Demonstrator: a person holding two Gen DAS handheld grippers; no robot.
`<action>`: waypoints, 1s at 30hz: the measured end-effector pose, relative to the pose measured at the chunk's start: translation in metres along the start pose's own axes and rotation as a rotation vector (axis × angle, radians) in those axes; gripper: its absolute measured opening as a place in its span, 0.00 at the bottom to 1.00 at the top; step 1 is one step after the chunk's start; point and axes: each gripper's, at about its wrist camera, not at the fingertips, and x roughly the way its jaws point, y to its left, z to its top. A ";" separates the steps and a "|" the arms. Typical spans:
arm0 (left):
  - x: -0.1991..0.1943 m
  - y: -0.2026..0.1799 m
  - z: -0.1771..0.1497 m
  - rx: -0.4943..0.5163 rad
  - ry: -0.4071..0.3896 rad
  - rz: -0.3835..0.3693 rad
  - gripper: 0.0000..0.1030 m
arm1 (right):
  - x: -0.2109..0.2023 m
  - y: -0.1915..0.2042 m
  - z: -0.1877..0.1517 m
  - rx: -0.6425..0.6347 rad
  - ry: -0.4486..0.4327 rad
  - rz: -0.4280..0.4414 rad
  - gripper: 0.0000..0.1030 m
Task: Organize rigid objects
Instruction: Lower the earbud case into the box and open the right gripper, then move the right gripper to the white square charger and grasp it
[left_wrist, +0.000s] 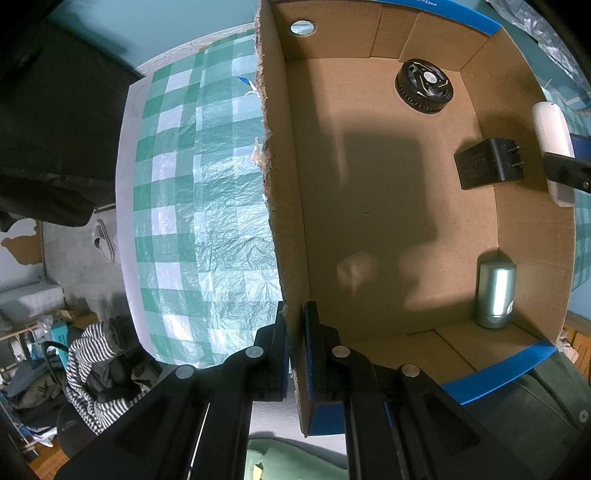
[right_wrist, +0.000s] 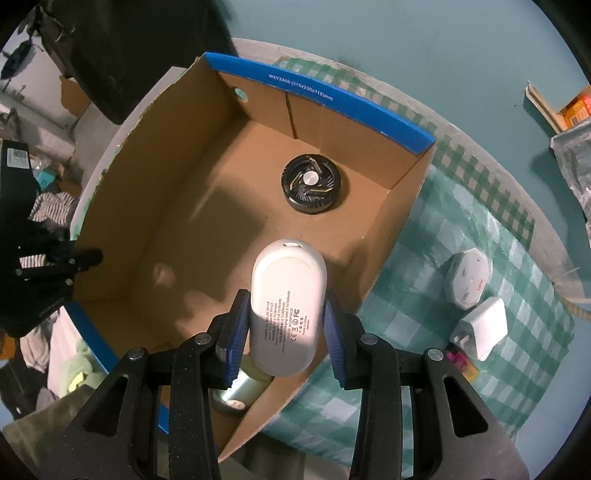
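The right gripper (right_wrist: 287, 325) is clamped on the white power bank (right_wrist: 288, 302), whose long axis runs forward along the fingers above the cardboard box (right_wrist: 388, 218), while the left gripper (left_wrist: 295, 354) pinches the box's torn wall, steadying it.

Black plastic fingers (right_wrist: 236, 332) with blue ribbed pads, round silver rivets at joints

Ahead of the right gripper, the cardboard box's blue rim strip (right_wrist: 317, 94) reads "WXYZA06 (315x230x116)mm". The white oval device (right_wrist: 288, 306) between its pads carries FC and CE marks; its small print is illegible.
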 end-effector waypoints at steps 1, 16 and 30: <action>0.000 0.000 0.000 0.000 0.000 0.000 0.07 | 0.000 0.000 0.000 -0.001 0.001 0.001 0.37; 0.000 0.000 0.001 0.003 0.002 0.005 0.07 | -0.010 -0.007 0.002 0.031 -0.023 -0.005 0.46; -0.001 -0.001 0.001 0.005 0.004 0.006 0.07 | -0.028 -0.025 -0.001 0.080 -0.047 -0.024 0.55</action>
